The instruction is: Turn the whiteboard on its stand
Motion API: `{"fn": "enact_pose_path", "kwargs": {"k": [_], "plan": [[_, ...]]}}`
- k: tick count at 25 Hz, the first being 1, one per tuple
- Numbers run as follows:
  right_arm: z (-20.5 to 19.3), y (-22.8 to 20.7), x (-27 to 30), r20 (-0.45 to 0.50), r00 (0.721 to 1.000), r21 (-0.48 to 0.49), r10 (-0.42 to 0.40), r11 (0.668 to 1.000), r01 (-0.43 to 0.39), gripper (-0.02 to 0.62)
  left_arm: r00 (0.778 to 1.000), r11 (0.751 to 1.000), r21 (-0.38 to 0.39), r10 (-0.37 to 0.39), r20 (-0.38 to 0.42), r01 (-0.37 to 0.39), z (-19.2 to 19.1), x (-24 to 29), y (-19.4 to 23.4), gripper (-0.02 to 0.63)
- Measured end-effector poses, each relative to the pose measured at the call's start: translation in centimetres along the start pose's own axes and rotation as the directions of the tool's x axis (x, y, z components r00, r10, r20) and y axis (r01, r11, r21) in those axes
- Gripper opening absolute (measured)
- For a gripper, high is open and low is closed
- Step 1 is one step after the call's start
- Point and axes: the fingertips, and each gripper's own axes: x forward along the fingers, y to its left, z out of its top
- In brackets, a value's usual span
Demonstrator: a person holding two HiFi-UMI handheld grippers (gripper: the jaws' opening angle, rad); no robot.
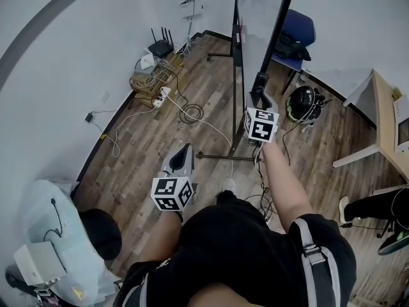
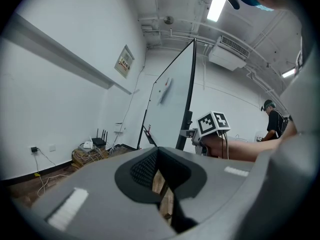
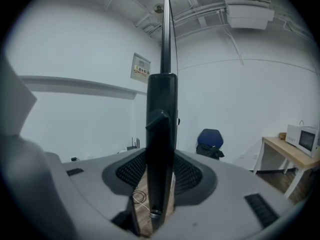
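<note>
**Head view.**
- Whiteboard [image 1: 255, 24]: at 12 o'clock, seen nearly edge-on between dark frame bars. Its stand foot [image 1: 217, 155] lies on the wood floor at centre.
- Right gripper [image 1: 258, 96]: at 1 o'clock, arm extended, set on the board's near upright.
- Left gripper [image 1: 184, 152]: at 7 o'clock, held low and well apart from the stand.
- Surroundings: router [image 1: 160, 47] and loose cables at 11 o'clock; blue chair [image 1: 297, 34] at 1 o'clock, behind the board; desk [image 1: 382, 117] at 3 o'clock.

**Left gripper view.**
- Left gripper [image 2: 159, 159]: jaws drawn almost together, with nothing between them; only a slit of floor shows.
- Whiteboard [image 2: 172, 104]: stands at 12 o'clock, its face angled away.
- The right gripper's marker cube [image 2: 214, 124] sits against the board's dark edge.
- A second person [image 2: 274, 124] stands at 3 o'clock, far off.

**Right gripper view.**
- Right gripper [image 3: 161, 169]: jaws clamped on the dark frame post [image 3: 161, 114] of the whiteboard, which rises from between the pads to 12 o'clock.
- Blue chair [image 3: 209, 141] at 3 o'clock behind; microwave [image 3: 305, 139] on the desk at the far right.

**Step in hand (judgement).** The grasp on the board's edge looks made, while the turn itself appears not yet carried through.

**Next move (judgement).** It calls for swinging the gripped post sideways about the pivot, with a firm hold and the stand foot kept from skidding. The left gripper is free to steady the frame.
</note>
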Motion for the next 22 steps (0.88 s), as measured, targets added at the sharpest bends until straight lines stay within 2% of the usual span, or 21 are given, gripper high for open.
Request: {"fn": "enact_pose_path", "kwargs": {"k": [22], "plan": [[-3.3,4.6,-11.6,0.043,0.998,-0.048,0.045,0.998,-0.043,0.173,0.999,0.998,0.043,-0.035,-0.004,0.035,-2.3,-7.0,-4.8,0.008]]}}
